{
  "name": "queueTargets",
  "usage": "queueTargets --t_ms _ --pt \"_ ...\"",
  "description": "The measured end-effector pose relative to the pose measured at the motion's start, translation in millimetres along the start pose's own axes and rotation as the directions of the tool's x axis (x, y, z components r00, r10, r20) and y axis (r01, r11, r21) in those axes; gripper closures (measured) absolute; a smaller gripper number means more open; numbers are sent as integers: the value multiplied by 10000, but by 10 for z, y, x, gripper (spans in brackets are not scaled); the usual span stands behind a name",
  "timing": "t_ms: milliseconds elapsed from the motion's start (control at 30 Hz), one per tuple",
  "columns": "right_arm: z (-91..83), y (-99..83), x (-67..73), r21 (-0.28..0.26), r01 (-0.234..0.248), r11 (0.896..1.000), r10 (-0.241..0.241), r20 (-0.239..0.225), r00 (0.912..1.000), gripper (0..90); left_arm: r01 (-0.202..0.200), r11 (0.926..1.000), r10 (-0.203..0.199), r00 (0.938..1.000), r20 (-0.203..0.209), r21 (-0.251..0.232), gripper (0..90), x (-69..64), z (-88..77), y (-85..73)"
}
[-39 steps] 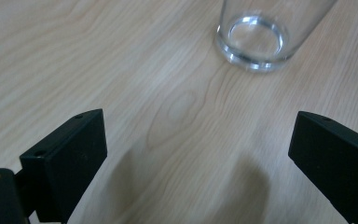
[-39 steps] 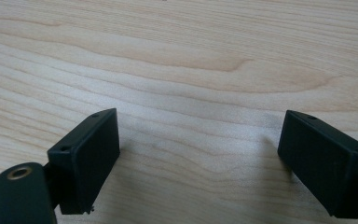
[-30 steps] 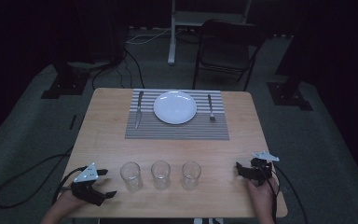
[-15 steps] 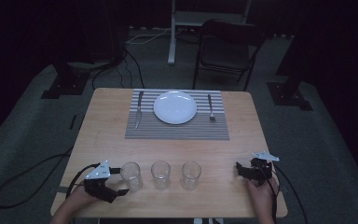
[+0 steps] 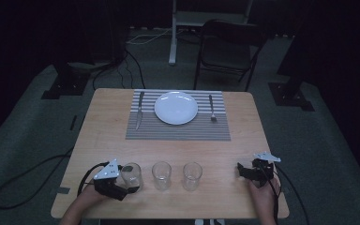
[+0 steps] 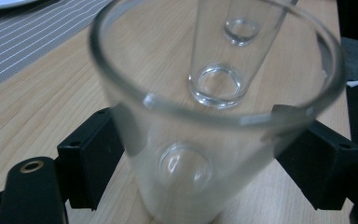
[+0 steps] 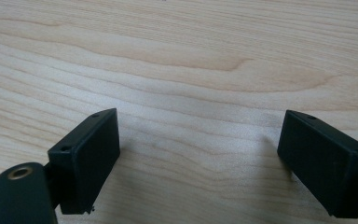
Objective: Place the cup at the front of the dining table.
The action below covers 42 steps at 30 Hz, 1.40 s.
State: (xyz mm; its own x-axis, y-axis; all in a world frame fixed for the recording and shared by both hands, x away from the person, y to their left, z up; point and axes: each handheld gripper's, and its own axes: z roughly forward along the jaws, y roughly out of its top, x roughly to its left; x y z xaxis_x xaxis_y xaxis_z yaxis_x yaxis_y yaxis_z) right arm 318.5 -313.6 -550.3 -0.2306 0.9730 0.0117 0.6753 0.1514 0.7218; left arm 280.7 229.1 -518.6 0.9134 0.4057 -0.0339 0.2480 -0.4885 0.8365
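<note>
Three clear glasses stand in a row near the table's front edge: the left glass (image 5: 131,172), the middle glass (image 5: 161,174) and the right glass (image 5: 191,175). My left gripper (image 5: 127,183) is open, with one jaw on either side of the left glass (image 6: 191,140), low on its wall. Whether the jaws touch it is unclear. Through that glass the middle glass (image 6: 216,79) is visible. At the front right my right gripper (image 5: 242,170) rests low over bare wood, open (image 7: 199,154), nothing between its jaws.
A striped placemat (image 5: 178,129) at the far side of the table carries a white plate (image 5: 176,107), a knife (image 5: 139,109) on its left and a fork (image 5: 211,108) on its right. A chair (image 5: 225,51) stands beyond the table. Cables trail off both grippers.
My left gripper has moved right from the front left corner and now straddles the left glass. The right gripper has stayed in place.
</note>
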Motion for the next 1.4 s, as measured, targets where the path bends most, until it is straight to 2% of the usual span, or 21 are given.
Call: queueTargets --t_ms 133,167,200,267,367,400,567,667,733,867,933,1000,1033,1067,1133,1233,1300,1400 --pt "0 0 0 -2 3 10000 -3 -3 10000 126 5 10000 -5 10000 -16 -10 184 -15 39 9" --pt "0 0 0 -2 6 10000 -6 0 10000 126 -51 10000 51 9998 -175 -41 184 -30 57 3" --pt "0 0 0 0 2 10000 -2 -1 10000 126 4 10000 -6 9994 -342 -43 247 -32 61 -6" --pt "0 0 0 0 1 10000 -1 0 10000 126 81 9999 -85 9992 -384 -109 296 -28 55 -13" --pt "-1 -1 -1 -4 -1 10000 1 -2 10000 127 -9 10000 13 9980 -631 71 303 -52 52 9" --pt "-1 -1 -1 -5 1 10000 -1 -2 10000 127 -14 9997 34 9962 -870 238 304 -80 57 39" --pt "-1 -1 -1 -4 -2 10000 2 -1 10000 127 178 9994 -146 9950 -986 311 306 -75 55 69" --pt "-1 -1 -1 -3 -6 10000 6 -3 10000 127 240 9991 -189 9902 -1384 359 306 -75 35 97" --pt "-1 -1 -1 -5 3 10000 -3 0 10000 127 402 9986 -350 9892 -1426 336 307 -62 4 122" --pt "-1 -1 -1 -7 -3 10000 3 -4 10000 127 604 9979 -553 9827 -1769 238 306 -52 -20 162" --pt "-1 -1 -1 -7 -3 10000 3 -4 10000 127 611 9978 -555 9818 -1817 250 306 -48 -19 166" --pt "-1 -1 -1 -7 1 10000 -1 -3 10000 127 633 9980 -623 9769 -2042 -13 306 -43 -13 180" --pt "-1 -1 -1 -7 -3 10000 3 -3 10000 127 664 9978 -645 9804 -1863 39 305 -28 -19 193" --pt "-1 -1 -1 -6 -4 10000 4 -4 10000 127 663 9978 -661 9775 -2003 -59 306 -32 -20 212" --pt "-1 -1 -1 -6 2 10000 -2 0 10000 127 646 9979 -636 9779 -1991 -14 305 -22 -16 222" --pt "-1 -1 -1 -5 -3 10000 3 -4 10000 127 720 9972 -742 9746 -2115 -183 305 6 -4 228" --pt "-1 -1 0 -8 -5 10000 5 -1 10000 127 837 9964 -848 9771 -1953 -139 305 43 7 236" --pt "0 -2 -2 -21 15 10000 -15 1 10000 127 756 9971 -724 9757 -2069 77 305 75 47 265"
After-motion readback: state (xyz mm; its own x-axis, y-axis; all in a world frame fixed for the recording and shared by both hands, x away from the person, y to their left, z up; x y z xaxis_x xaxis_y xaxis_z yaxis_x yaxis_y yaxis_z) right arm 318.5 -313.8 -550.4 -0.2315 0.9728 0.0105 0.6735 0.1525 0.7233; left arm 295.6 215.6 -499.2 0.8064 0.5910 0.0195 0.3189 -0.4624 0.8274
